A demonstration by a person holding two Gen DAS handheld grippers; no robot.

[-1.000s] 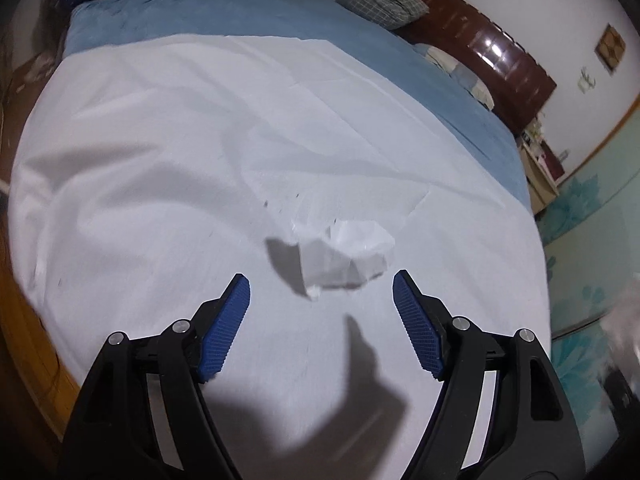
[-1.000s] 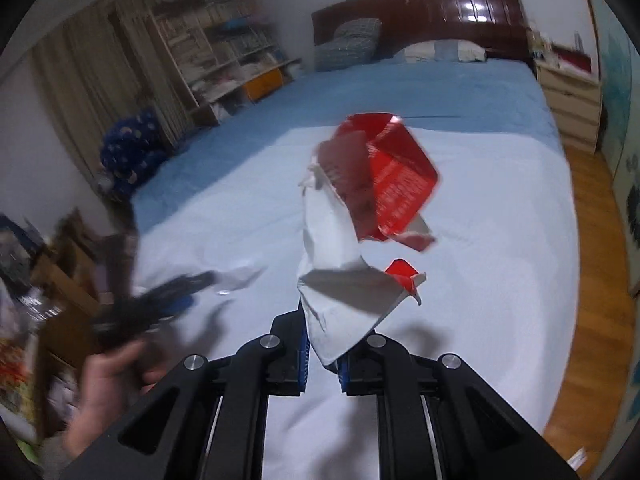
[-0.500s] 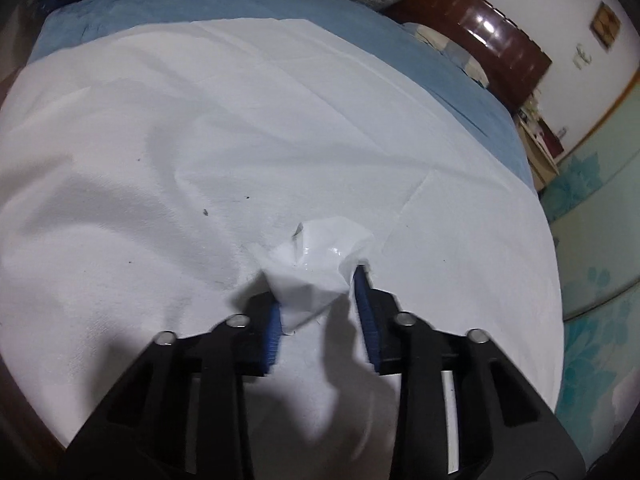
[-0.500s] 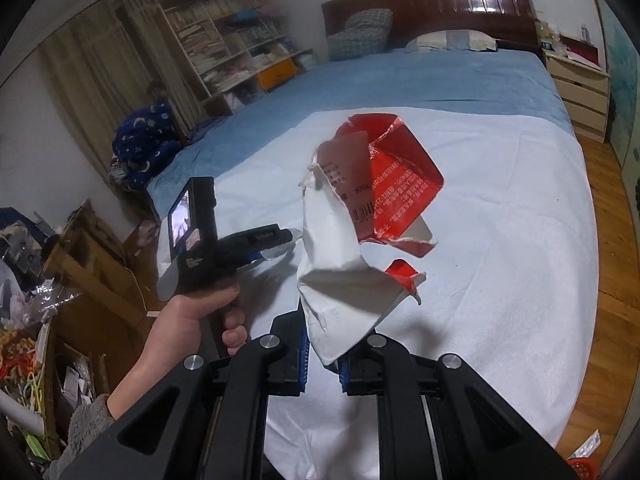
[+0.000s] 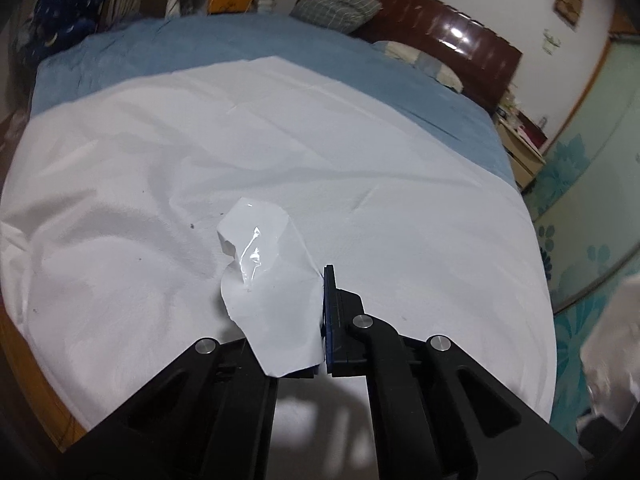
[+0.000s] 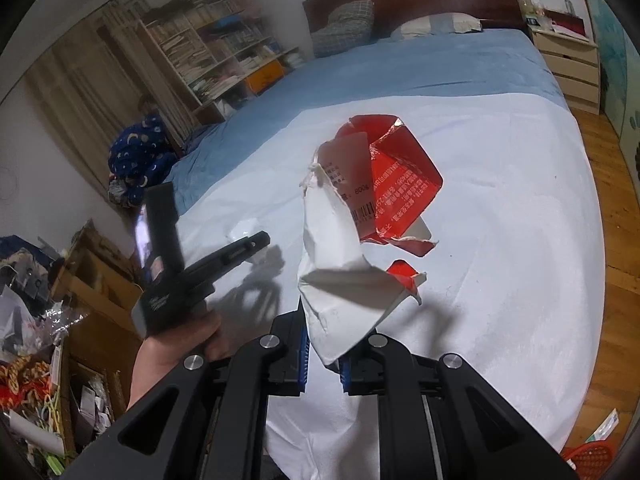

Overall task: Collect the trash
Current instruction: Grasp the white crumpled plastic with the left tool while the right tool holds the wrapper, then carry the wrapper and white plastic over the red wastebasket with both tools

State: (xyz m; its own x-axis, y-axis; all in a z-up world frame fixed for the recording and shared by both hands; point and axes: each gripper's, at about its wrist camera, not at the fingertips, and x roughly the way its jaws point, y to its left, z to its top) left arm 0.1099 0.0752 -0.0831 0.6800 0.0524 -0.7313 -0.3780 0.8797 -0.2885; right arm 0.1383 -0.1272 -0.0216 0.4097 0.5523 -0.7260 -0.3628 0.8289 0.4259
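A white scrap (image 5: 272,280) is being pinched by the left gripper (image 5: 316,320), jaws closed down on its lower edge, most of the piece standing free above the white sheet (image 5: 400,200). A torn red carton (image 6: 360,216) is being clamped by the right gripper (image 6: 322,352), jaws nearly together on the white inner flap, red panel hanging forward over the sheet. Both trash pieces are being held off the bed; neither looks to be touching it.

Step in hand, as judged: both pieces are being carried off to a bin. No bin is clearly being shown; a red basket (image 6: 588,456) is being glimpsed at the floor by the bed's near right corner, but whether it is the target cannot be told.

To be done well: grips are being kept firm, since the scrap is thin and glossy and is being held only by an edge, so slipping is likely under a quick swing. The carton is ragged and loosely hung; slow, level travel is being advised so no bits are being shed.

Room: the sheet ahead is open. Wood floor (image 6: 600,160) is being seen to the right, a nightstand (image 6: 568,60) beyond. Clutter (image 6: 36,360) is crowding the left side near the left hand (image 6: 188,340), so exit rightward is being favoured. The two grippers are near each other; crossing is being avoided.
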